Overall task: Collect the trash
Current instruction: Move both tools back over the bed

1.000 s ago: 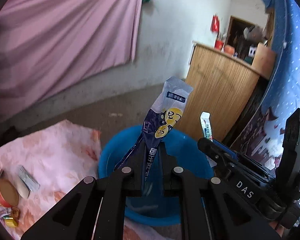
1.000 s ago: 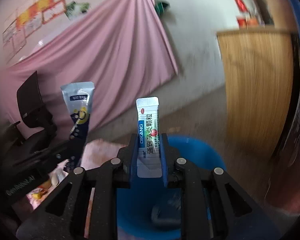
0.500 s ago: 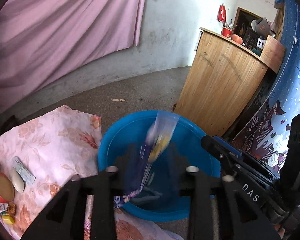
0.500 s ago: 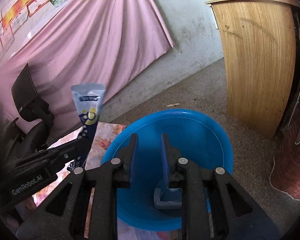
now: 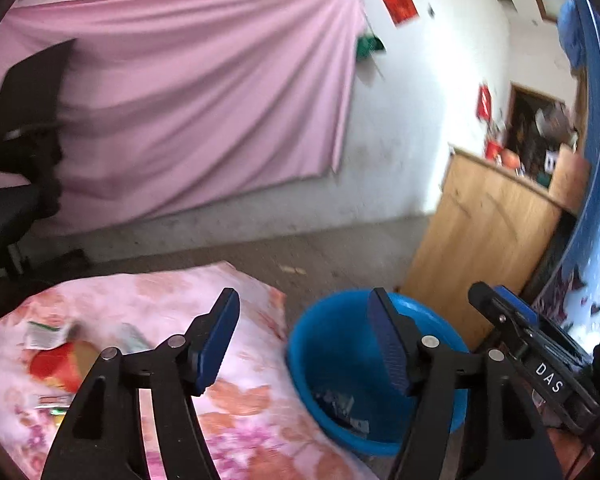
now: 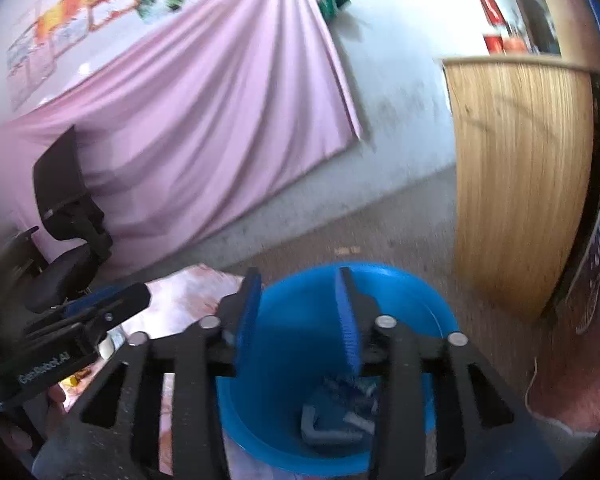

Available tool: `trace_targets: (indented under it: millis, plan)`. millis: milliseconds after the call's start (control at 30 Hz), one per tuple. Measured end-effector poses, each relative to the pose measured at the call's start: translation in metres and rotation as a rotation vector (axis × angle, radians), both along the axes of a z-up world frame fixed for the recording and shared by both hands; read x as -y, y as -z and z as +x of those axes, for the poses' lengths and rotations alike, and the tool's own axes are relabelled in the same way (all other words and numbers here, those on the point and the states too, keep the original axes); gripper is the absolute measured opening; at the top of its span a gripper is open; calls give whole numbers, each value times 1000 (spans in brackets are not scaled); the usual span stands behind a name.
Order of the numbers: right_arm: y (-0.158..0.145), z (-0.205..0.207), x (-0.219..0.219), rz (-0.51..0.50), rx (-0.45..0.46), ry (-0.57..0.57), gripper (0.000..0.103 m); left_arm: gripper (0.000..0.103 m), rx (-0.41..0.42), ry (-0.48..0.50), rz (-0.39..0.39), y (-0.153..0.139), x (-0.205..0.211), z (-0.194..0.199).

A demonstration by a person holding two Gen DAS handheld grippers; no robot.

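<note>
A blue plastic basin (image 5: 324,344) stands on the floor beside a floral cloth (image 5: 236,412); it also shows in the right wrist view (image 6: 300,344). Wrappers and sachets (image 6: 340,412) lie in its bottom. My left gripper (image 5: 300,340) is open and empty, above the cloth's edge and the basin's left rim. My right gripper (image 6: 298,320) is open and empty above the basin. More trash lies on the cloth at the left: a red cup (image 5: 60,364), a green-and-white packet (image 5: 44,334) and small wrappers (image 5: 48,402).
A wooden cabinet (image 5: 480,240) stands right behind the basin. A pink curtain (image 5: 180,100) covers the back wall. A black office chair (image 6: 64,216) is at the left. A blue patterned cloth (image 5: 592,240) hangs at the right.
Both grippers let go of their packets, which dropped into the basin. Both jaws opened wider, and the left gripper swung left toward the cloth.
</note>
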State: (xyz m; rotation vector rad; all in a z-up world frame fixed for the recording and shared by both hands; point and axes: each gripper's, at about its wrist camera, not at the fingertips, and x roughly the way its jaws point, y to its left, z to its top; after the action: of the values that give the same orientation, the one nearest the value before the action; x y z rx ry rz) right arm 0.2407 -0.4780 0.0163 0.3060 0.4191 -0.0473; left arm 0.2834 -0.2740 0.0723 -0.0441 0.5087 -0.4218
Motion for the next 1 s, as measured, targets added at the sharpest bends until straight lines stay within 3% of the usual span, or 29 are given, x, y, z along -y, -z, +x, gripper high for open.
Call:
trace_targets:
  millis: [67,133,233,667,833,1000]
  plan:
    - [-8,-6,-11,-34,44,-13,76,87,35,-46,-28,-7,-20,-8]
    - [-14,-10,-21,-59,88,-23,84,101,89,-112,-55,-15,-42,-19]
    - [-24,-19,-35,-83,160,-39,103,101,166,-193,-89,-21,-75,-37]
    - [-59,-48,-113,-100,494,-165,103,101,327,-409,-7,-22,-169,-100]
    - [-64,-53,-147,-133,565,-227,103,101,354,-473,17,-16,-201,-119]
    - [-62,-49,-177,-175,563,-288,103,101,354,-507,41,-6,-219,-128]
